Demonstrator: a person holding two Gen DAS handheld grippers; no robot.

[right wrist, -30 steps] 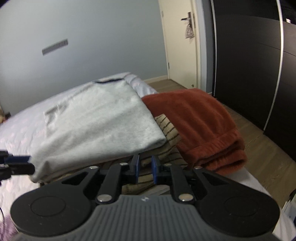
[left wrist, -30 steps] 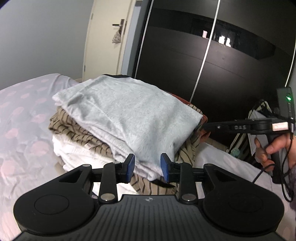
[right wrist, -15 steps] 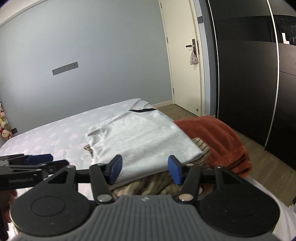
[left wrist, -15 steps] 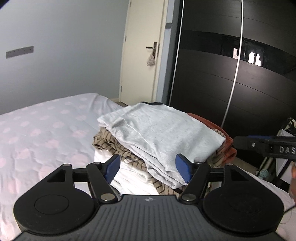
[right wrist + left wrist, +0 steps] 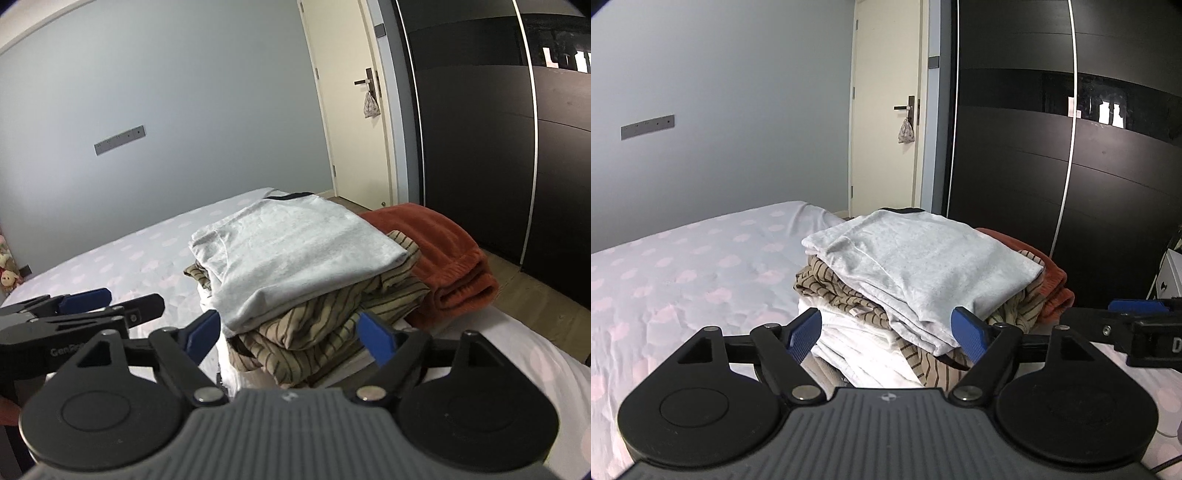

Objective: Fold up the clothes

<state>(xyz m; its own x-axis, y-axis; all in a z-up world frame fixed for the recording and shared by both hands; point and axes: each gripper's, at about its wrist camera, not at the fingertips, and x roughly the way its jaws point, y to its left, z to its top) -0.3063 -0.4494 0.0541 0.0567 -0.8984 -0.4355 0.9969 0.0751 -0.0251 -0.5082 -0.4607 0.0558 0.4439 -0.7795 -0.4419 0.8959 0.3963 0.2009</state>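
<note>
While looking out from the left wrist, shows the left gripper spread wide, having just been opening, with nothing pinched. Frames only the near corner of the pile in the gap, without touching it. Finds the task's thing, a folded grey T-shirt, lying on top of a stack on the bed. Rests there over a striped garment, with a white garment at the bottom and a rust-orange garment on the side toward the dark wardrobe. Looks like a finished fold, set there to hold the folded clothes in one neat pile with edges roughly squared.

Turning to the right wrist, shows the right gripper likewise splayed, also just having been opening, with no cloth between the pads. Places the stack just ahead, with the T-shirt's dark collar toward the far wall. Catches the left gripper low at the left edge, beside the pile and apart from it. Suggests a release already made, with both tools clear of the fabric so as not to drag the fold loose. Cannot tell whether more clothes wait, with none unfolded in view.
</note>
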